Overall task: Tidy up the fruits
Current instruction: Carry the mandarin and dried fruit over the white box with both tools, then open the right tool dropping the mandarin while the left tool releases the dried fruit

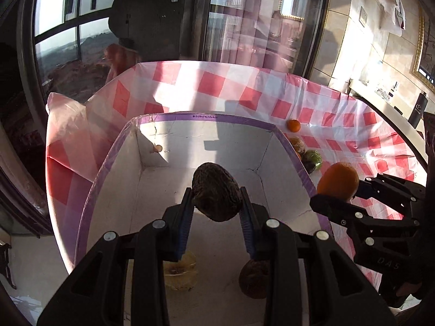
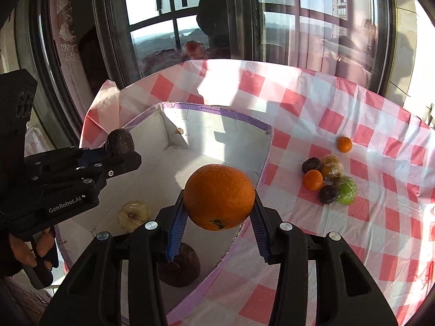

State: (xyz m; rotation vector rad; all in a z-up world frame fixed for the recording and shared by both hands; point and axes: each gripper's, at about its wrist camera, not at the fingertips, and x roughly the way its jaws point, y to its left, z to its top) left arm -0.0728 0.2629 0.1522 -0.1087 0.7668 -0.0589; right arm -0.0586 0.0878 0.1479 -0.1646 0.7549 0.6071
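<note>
The left gripper [image 1: 216, 203] clamps a dark brown wrinkled avocado [image 1: 214, 190] above the white purple-rimmed cardboard box [image 1: 190, 116], likely poised for release. The right gripper [image 2: 218, 212] pinches a round orange [image 2: 219, 196] over the box's near rim, probably following it in.

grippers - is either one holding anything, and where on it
Both. The left gripper clamps a dark brown fruit across its sides; the right gripper clamps an orange across its lower sides.

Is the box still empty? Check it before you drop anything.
No: the right wrist view shows a pale yellowish fruit and a dark brown fruit already lying on the floor of the white box.
</note>
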